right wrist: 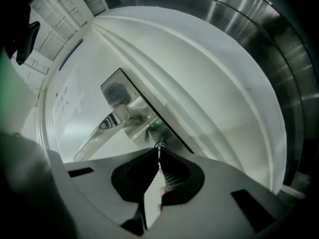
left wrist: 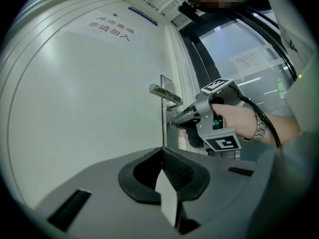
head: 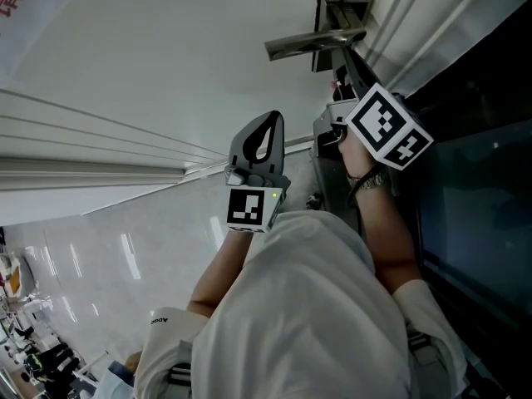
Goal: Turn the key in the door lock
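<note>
The white door (left wrist: 75, 108) carries a silver lever handle (right wrist: 107, 126) on a long lock plate (right wrist: 144, 116). Just below the handle, my right gripper (right wrist: 159, 152) is shut on a thin metal key (right wrist: 159, 156) that sits in the round keyhole (right wrist: 160, 145). The left gripper view shows the right gripper (left wrist: 173, 124) from the side, pointing level with its tips at the plate under the handle (left wrist: 164, 94). My left gripper (left wrist: 162, 150) is shut on nothing and hangs apart from the door, left of the lock. In the head view the left gripper (head: 270, 116) is beside the right gripper (head: 327, 133).
A dark glass panel and metal frame (head: 474, 223) stand to the right of the door edge. Red characters are printed high on the door (left wrist: 112, 28). A person's white sleeve (head: 307, 322) fills the lower head view.
</note>
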Available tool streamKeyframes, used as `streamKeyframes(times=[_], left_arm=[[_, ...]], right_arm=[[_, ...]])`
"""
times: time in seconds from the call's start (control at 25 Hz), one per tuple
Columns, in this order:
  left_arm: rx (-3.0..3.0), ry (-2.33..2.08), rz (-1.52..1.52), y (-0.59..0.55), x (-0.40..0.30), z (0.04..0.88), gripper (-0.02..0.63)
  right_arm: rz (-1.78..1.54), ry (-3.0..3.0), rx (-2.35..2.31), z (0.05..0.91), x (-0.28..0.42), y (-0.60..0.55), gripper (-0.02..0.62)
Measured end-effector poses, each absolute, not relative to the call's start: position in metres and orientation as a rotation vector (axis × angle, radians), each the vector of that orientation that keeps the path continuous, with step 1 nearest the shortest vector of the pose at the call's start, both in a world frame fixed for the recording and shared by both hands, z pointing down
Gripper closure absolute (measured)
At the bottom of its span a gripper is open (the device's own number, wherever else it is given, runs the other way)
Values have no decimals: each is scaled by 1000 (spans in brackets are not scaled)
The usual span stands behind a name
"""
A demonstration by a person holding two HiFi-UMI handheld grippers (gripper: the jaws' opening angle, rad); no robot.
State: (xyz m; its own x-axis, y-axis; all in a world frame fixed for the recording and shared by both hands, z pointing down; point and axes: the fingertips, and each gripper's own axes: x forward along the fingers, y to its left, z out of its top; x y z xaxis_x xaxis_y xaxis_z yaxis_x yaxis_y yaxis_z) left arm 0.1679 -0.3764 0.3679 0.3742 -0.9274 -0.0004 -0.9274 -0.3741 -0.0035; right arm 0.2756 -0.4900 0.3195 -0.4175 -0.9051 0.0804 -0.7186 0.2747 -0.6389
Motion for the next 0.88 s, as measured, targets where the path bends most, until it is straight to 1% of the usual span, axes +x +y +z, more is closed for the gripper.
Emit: streamKeyframes(times=[0.24,0.56,0.88], left_arm=[[-2578,1788,2,-375,163,367,597],[-2563,1815,-11,-372,160,369,597],[-2570,1816,-21,-367,161,372,597]], right_arm=[[-1100,2065,-1334,321,277,-491,584],[-1205,1957,-1253,322,278,-491,583],[-1105,2066,-1313,318,277,-490,583]])
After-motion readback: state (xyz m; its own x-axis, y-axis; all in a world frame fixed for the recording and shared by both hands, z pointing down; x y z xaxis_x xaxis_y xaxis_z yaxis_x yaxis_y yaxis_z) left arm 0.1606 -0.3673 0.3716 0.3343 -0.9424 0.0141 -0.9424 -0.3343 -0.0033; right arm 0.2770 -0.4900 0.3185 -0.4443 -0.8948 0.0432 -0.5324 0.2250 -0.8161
